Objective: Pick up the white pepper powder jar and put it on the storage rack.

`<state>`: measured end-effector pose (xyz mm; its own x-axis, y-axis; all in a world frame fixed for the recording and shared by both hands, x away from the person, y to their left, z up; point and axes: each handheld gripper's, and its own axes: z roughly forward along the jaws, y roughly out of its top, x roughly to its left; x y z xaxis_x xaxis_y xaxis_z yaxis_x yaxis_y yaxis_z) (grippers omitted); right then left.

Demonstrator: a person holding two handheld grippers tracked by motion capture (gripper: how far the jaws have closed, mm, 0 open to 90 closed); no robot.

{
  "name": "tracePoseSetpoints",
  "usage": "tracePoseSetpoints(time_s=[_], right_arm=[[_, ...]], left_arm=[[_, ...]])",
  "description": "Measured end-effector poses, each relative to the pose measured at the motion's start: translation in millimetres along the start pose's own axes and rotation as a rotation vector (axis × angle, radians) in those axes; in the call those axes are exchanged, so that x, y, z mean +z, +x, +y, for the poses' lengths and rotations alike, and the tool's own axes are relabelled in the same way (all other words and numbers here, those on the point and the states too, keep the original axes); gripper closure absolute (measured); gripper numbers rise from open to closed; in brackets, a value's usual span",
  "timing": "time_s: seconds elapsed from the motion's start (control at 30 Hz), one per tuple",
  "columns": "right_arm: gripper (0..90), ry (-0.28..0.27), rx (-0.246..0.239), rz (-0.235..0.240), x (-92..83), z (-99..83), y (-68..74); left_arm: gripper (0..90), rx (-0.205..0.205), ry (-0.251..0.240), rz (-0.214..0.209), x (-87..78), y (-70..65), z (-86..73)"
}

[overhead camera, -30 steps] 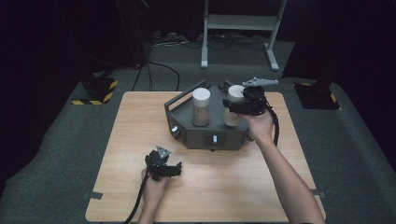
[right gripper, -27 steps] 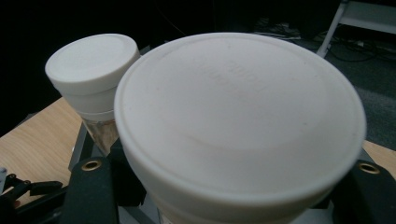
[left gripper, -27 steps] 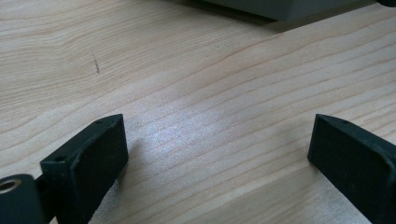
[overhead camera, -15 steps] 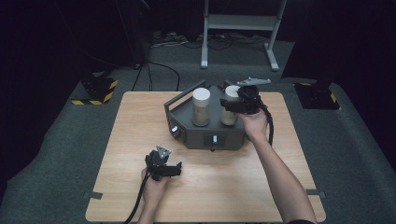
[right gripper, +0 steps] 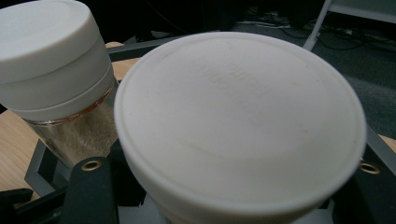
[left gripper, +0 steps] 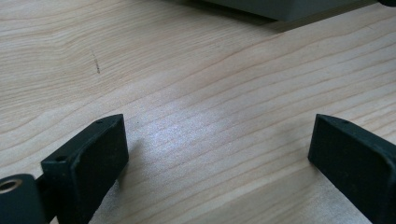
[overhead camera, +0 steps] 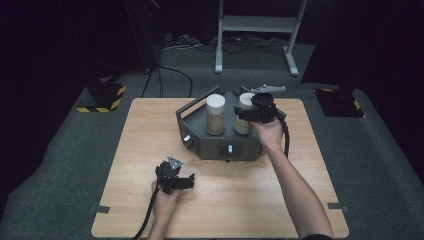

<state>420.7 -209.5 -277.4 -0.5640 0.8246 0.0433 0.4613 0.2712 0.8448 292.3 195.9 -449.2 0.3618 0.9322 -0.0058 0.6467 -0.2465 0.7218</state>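
1. Lettering embossed on the white round lid (right gripper: 240,116) of the right-hand clear jar (overhead camera: 243,114) is too faint to read.
2. Right gripper (overhead camera: 254,113) is clamped on that jar, which stands in the dark grey metal holder (overhead camera: 220,145) beside a second white-capped jar (overhead camera: 215,114).
3. Left gripper (overhead camera: 181,181) rests with its jaws spread and nothing between them on the pale wooden table (overhead camera: 140,125).
4. Bare tabletop surrounds the holder up to the edges.

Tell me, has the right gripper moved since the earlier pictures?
Yes. In the high view the right gripper has shifted left toward the right-hand jar standing in the grey holder, and now grips it.
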Motion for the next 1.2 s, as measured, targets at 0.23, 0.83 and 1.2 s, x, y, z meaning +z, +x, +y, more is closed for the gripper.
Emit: tracePoseSetpoints(time_s=[0.23, 0.83, 1.2], right_arm=[[34.1, -0.005, -0.005, 0.001, 2.0, -3.2, 0.3], [33.8, -0.001, -0.029, 0.004, 1.5, -5.1, 2.0], [27.7, -0.004, -0.028, 0.004, 2.9, -4.8, 1.1]], left_arm=[[5.0, -0.001, 0.0, 0.001, -0.1, -0.4, 0.0], [5.1, -0.004, -0.002, 0.003, 0.0, -0.9, -0.5], [5.0, -0.004, -0.002, 0.003, 0.0, -0.9, -0.5]])
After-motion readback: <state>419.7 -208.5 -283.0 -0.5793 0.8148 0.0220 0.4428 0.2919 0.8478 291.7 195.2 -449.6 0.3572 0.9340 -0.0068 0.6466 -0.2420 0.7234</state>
